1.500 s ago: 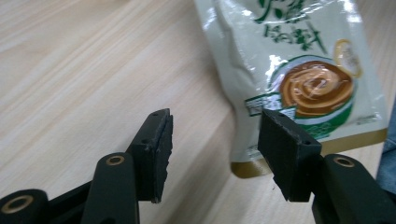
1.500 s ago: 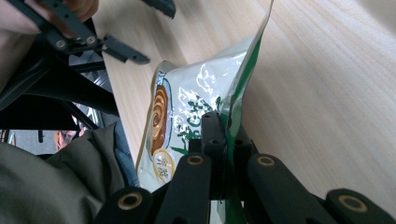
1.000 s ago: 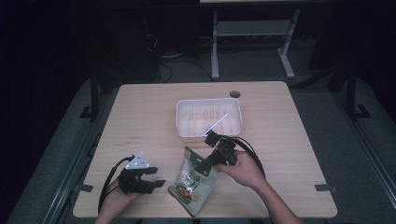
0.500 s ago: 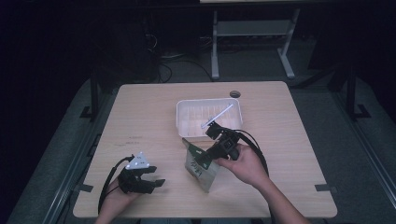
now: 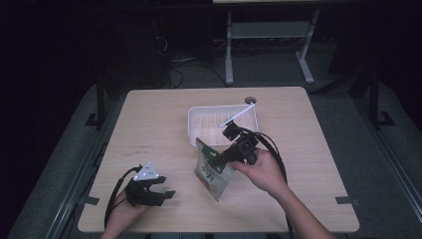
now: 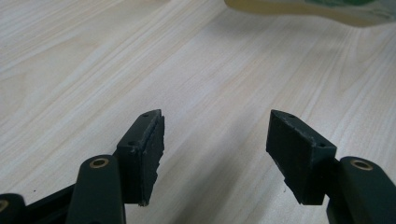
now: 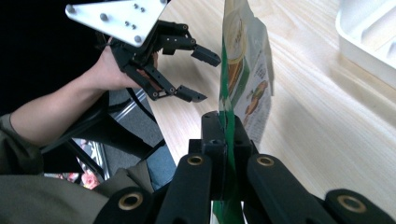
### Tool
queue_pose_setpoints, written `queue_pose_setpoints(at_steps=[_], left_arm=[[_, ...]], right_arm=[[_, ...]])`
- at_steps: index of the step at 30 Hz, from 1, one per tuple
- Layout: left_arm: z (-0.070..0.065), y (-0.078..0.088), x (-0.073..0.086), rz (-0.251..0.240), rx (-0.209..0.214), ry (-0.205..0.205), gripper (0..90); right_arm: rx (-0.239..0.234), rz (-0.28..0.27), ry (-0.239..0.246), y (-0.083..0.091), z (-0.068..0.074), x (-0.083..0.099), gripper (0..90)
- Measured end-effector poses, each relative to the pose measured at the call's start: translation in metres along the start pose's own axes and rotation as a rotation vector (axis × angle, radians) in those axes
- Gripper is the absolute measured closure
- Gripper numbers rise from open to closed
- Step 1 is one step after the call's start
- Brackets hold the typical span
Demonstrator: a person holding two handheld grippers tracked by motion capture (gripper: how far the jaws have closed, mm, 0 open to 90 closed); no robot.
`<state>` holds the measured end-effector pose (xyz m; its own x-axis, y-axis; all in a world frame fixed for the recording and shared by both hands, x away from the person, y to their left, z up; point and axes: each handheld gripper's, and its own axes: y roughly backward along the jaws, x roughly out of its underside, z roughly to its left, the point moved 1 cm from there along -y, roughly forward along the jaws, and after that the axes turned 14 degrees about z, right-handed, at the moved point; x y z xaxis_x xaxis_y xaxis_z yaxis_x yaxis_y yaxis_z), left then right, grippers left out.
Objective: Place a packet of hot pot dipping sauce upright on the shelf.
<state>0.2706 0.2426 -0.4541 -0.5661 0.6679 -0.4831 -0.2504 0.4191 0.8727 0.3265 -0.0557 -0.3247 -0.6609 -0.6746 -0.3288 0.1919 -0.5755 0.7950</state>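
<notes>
Scene: a person at a wooden table (image 5: 159, 124) works a two-jaw gripper in each hand.
Right gripper (image 7: 226, 123): jaws pressed together on the green top edge of a snack pouch (image 5: 211, 172), pinching it between the pads; the high view shows the hand just right of the pouch, in front of the tray.
Pouch: hangs by its top edge from the right gripper at the middle of the table, tilted, its lower end at or just above the wood; whether it touches cannot be told. The right gripper view has it edge-on, printed face toward the tray.
Left gripper (image 5: 166, 191): near the front left corner of the table, well apart from the pouch; its jaws have just been opening and stand spread with only bare wood between them, as the left gripper view shows. Its pads (image 6: 154, 144) touch nothing.
Tray (image 5: 195, 130): white, shallow, behind the pouch; a white stick (image 5: 238, 114) lies slanted across its far right corner.
</notes>
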Motion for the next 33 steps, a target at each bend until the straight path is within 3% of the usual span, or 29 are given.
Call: queue_pose_setpoints(at_steps=[17,33], left_arm=[[0.002,0.001,0.002,-0.009,-0.019,0.018,30.0],[0.004,0.002,0.002,-0.017,-0.026,0.018,29.0]], right_arm=[[-0.007,-0.107,-0.056,0.036,-0.007,-0.02,89.8],[0.018,-0.163,-0.109,0.051,-0.014,-0.045,89.8]])
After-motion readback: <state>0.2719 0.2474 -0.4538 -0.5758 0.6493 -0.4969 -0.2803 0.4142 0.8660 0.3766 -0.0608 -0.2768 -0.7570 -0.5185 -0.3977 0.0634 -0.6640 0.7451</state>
